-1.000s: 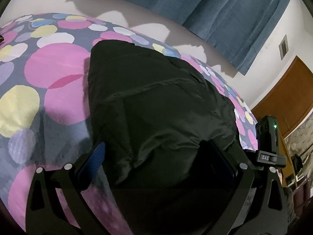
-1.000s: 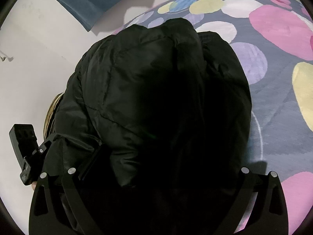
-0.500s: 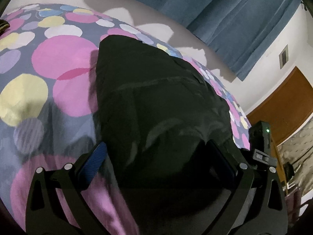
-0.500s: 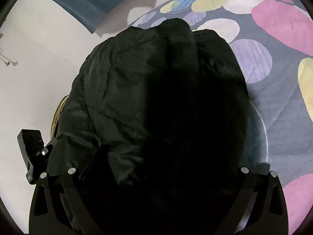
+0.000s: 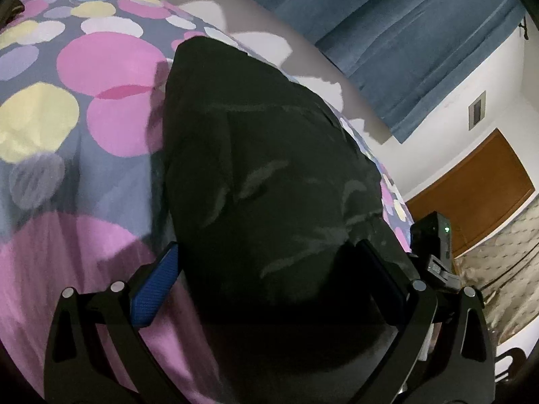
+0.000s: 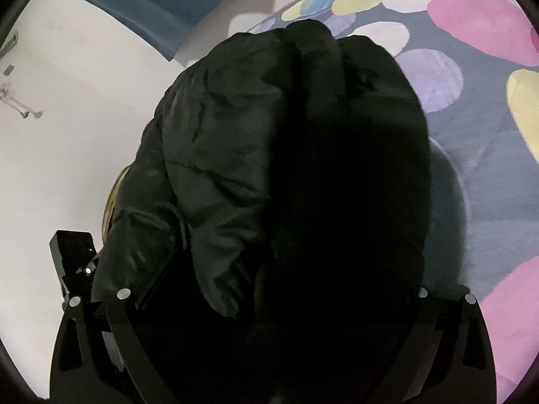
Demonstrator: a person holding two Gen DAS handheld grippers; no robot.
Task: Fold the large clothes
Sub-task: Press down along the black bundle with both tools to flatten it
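A black puffy jacket (image 5: pixel 269 168) lies bunched on a bed cover (image 5: pixel 67 168) with coloured dots. My left gripper (image 5: pixel 266 249) has the near bulk of the jacket packed between its fingers, the blue pad (image 5: pixel 158 282) pressed against the left side. The thick padding holds the fingers wide apart. In the right wrist view the same jacket (image 6: pixel 235 134) fills the middle and drapes over my right gripper (image 6: pixel 289 269), hiding its fingertips. The two grippers sit side by side on the jacket's near end. Each one's black housing shows in the other view, the right one's (image 5: pixel 434 245) and the left one's (image 6: pixel 72 256).
The bed cover (image 6: pixel 488 168) spreads out past the jacket on both sides. A blue curtain (image 5: pixel 404 33) hangs on the white wall behind the bed. A brown door (image 5: pixel 478 188) stands at the right. The floor or wall (image 6: pixel 67 134) left of the bed edge is pale.
Both grippers have moved together with the jacket held between them. The left view has tilted up, showing more curtain and door. The jacket's near end stands higher and more bunched.
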